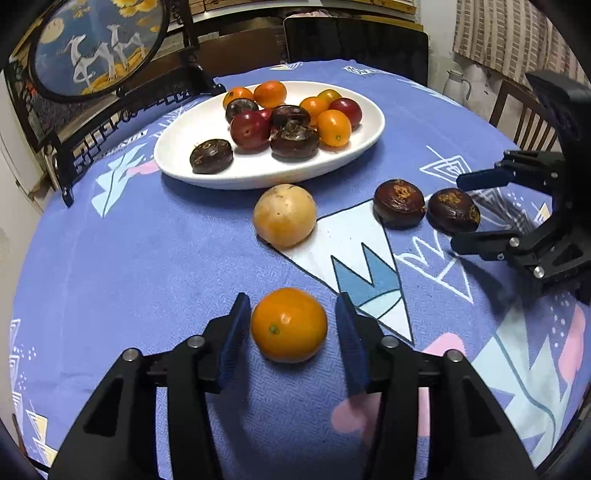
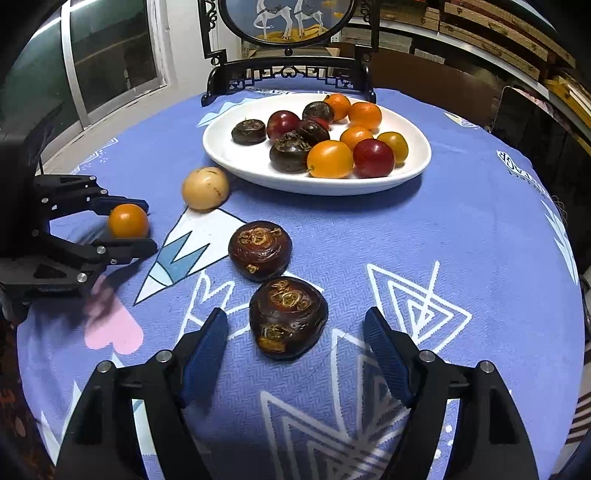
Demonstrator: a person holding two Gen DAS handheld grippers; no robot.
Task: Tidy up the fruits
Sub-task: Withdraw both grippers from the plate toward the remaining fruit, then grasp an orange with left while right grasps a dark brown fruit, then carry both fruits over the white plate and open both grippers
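A small orange (image 1: 289, 329) lies on the blue tablecloth between the fingers of my left gripper (image 1: 292, 299). The jaws are open, with a thin gap showing at the right pad. The right wrist view shows the same gripper (image 2: 147, 226) around the orange (image 2: 128, 220). My right gripper (image 2: 295, 310) is open wide around a dark water chestnut (image 2: 288, 317), clear of both pads. It also appears in the left wrist view (image 1: 458, 214). A second chestnut (image 2: 259, 250) and a pale yellow fruit (image 2: 205, 188) lie loose. The white plate (image 2: 295, 184) holds several oranges, red fruits and chestnuts.
A round painted screen on a black carved stand (image 2: 288, 18) stands right behind the plate (image 1: 258, 177). Dark chairs (image 1: 354, 40) ring the far edge of the table. A white jug (image 1: 456, 83) sits beyond the table at the right.
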